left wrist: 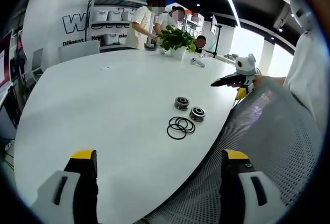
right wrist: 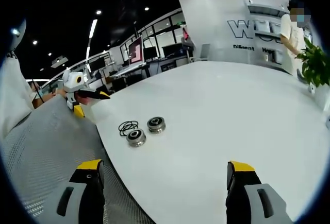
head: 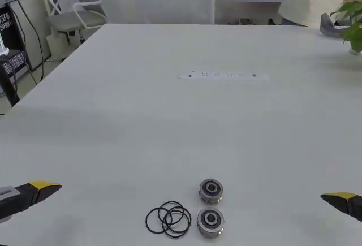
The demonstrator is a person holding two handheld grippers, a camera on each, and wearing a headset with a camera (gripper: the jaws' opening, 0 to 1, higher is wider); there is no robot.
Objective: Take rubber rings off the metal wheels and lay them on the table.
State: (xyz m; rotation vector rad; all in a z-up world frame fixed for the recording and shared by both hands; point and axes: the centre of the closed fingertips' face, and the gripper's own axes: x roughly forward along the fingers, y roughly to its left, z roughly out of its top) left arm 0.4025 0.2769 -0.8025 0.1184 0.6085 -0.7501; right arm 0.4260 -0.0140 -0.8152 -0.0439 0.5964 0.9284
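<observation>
Jaws are standing wide apart, empty, on the left tool point(left wrist: 159, 157) and right tool point(right wrist: 165, 166), flanking two metal wheels point(head: 211, 190) sitting near the front of the surface point(head: 169, 116). An unbraced wheel could be skidding off when tugged. Loose rubber rings point(head: 168, 219) are lying overlapped beside them; whether any are remaining on the wheels is proving too small to tell.

The wide, pale grey table point(head: 113, 116) carries two metal wheels lying flat near its front edge: the far wheel point(head: 211, 190) sits just behind the near wheel point(head: 210, 221). Just left of the near wheel lies a loose heap of thin black rubber rings point(head: 169, 219), overlapping one another. Farther back, mid-table, is a flat white socket strip point(head: 223, 76). A potted plant point(head: 353, 25) stands at the far right.
</observation>
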